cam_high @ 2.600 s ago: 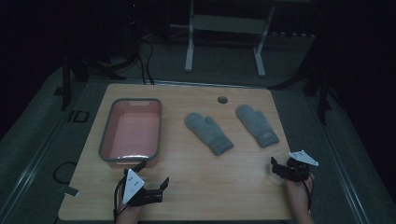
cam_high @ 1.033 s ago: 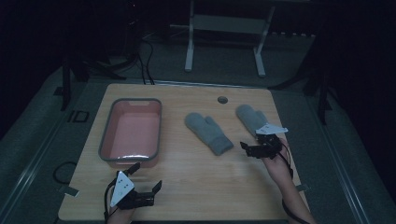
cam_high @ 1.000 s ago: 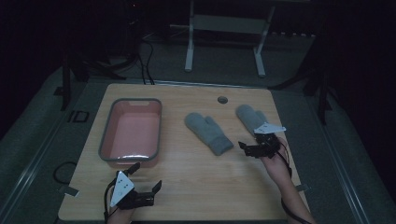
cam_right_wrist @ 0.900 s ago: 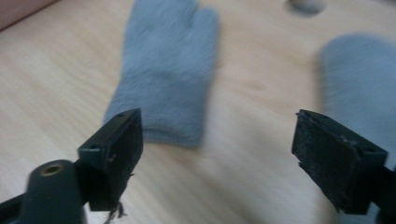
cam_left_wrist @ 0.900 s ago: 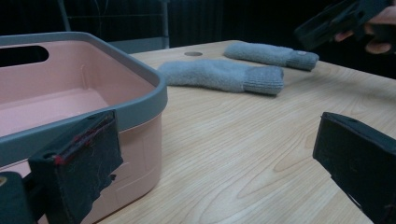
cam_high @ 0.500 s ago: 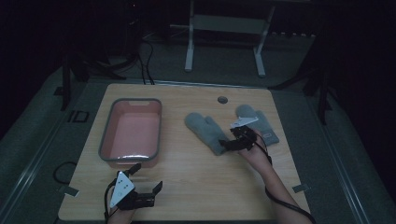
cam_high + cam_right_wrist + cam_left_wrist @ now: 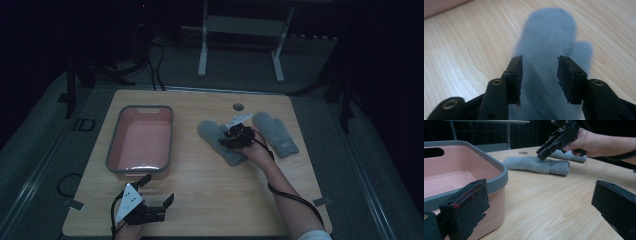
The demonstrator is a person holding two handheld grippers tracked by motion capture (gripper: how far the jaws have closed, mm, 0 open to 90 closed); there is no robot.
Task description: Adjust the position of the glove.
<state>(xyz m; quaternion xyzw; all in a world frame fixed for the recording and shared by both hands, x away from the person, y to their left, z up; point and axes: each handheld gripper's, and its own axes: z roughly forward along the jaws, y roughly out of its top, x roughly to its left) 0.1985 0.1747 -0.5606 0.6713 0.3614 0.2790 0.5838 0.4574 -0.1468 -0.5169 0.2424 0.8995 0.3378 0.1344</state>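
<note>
Two grey mittens lie on the wooden table. My right gripper (image 7: 229, 137) hovers open just above the left mitten (image 7: 210, 131). In the right gripper view that mitten (image 7: 549, 37) lies blurred under the open right gripper (image 7: 539, 72), thumb to the right, with nothing held. The other mitten (image 7: 277, 132) rests just to the right. My left gripper (image 7: 157, 191) sits wide open near the front edge, beside the pink tray (image 7: 114, 142). In the left gripper view the right gripper (image 7: 549, 146) points down at the mitten (image 7: 536, 165).
The pink tray with its grey rim (image 7: 496, 167) holds nothing and stands close to the left gripper's jaw. A small round hole (image 7: 238, 107) marks the table's far side. Bare wood (image 7: 225, 195) spreads across the front middle. A metal stand (image 7: 240, 30) rises behind the table.
My right gripper has travelled from the front right edge leftward and away, past the right mitten, to above the left mitten. The left gripper drew back slightly at first, then stayed still.
</note>
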